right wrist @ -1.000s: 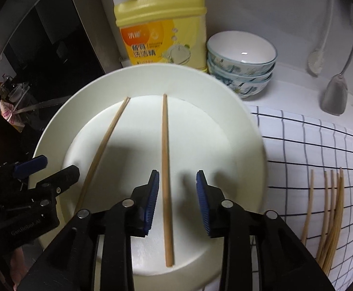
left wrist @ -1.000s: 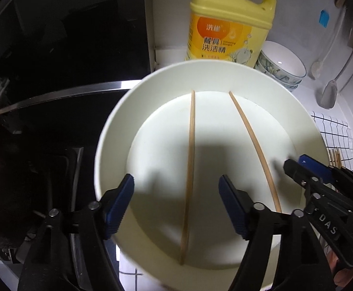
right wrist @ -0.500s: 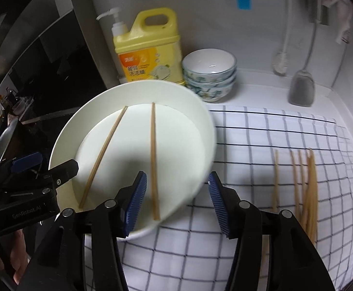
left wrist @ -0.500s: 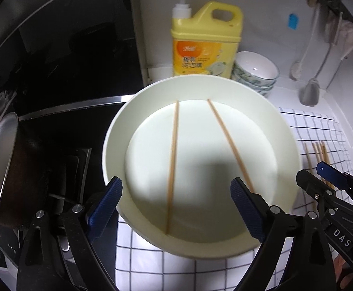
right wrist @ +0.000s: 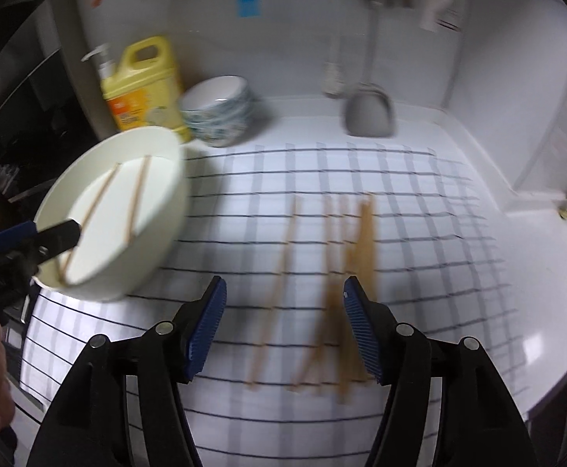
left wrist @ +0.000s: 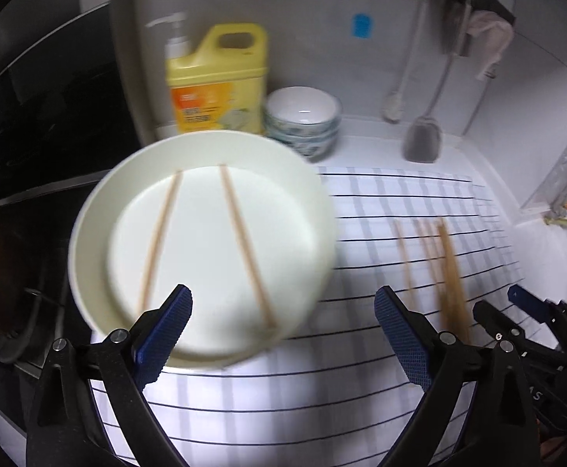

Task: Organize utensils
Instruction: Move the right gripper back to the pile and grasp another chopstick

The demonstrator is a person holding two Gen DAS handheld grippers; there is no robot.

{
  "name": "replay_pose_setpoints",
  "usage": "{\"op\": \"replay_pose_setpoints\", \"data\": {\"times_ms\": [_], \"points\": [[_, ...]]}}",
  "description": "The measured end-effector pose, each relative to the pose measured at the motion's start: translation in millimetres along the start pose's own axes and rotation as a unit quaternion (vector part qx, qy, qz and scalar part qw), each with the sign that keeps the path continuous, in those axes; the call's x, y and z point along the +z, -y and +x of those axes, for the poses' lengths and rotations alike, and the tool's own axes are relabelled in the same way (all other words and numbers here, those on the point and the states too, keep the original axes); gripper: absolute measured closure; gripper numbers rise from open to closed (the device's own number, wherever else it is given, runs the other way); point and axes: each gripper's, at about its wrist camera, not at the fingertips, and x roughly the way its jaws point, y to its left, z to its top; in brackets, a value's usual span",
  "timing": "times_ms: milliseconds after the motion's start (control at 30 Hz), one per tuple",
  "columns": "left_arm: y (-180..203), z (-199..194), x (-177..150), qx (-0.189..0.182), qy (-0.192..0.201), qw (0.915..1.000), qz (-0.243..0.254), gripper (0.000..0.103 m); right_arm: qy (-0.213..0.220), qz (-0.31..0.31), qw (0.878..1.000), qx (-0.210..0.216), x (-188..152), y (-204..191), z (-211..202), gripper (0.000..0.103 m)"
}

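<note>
— Over the left wrist view, what do you see?
— The left tongs (left wrist: pixel 283 321) are opening wide and hold nothing. Beyond them a white bowl (left wrist: pixel 100 210) carries two chopsticks (left wrist: pixel 246 249); it rests on the checked cloth (left wrist: pixel 400 194) over the worktop.
— And the right wrist view?
— The right tongs (right wrist: pixel 283 327) are also opening, empty, above the loose chopsticks (right wrist: pixel 365 241) lying on the cloth.
— What could go wrong?
— Those sticks overlap. I'd guess a closing pinch might catch several, or roll one aside. The bowl seems close to the worktop's edge, so a nudge could tip it.
</note>
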Motion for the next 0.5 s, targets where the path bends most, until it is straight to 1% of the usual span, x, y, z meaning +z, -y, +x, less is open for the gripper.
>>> {"op": "replay_pose_setpoints", "data": {"times_ms": [100,167,233,367,433,500], "points": [[26,-2,-6,0.002,0.006,0.9999,-0.010,0.008,-0.003,0.005,1.000,-0.008,-7,40,1,0.043],[45,0,-11,0.003,0.009,0.9998,-0.018,0.008,0.000,0.008,1.000,-0.006,-12,61,2,0.043],[62,3,-18,0.013,0.007,0.9997,-0.021,0.008,0.000,0.004,1.000,-0.005,-18,79,8,0.043],[87,10,-29,0.031,0.000,0.9993,-0.021,0.008,-0.017,-0.003,1.000,0.006,-25,101,26,0.043],[93,17,-29,0.040,-0.008,0.9990,-0.018,0.008,-0.021,-0.002,1.000,0.012,-26,105,36,0.043],[99,23,-29,0.045,-0.007,0.9989,-0.014,0.008,-0.021,0.004,1.000,0.019,-29,108,47,0.043]]}}
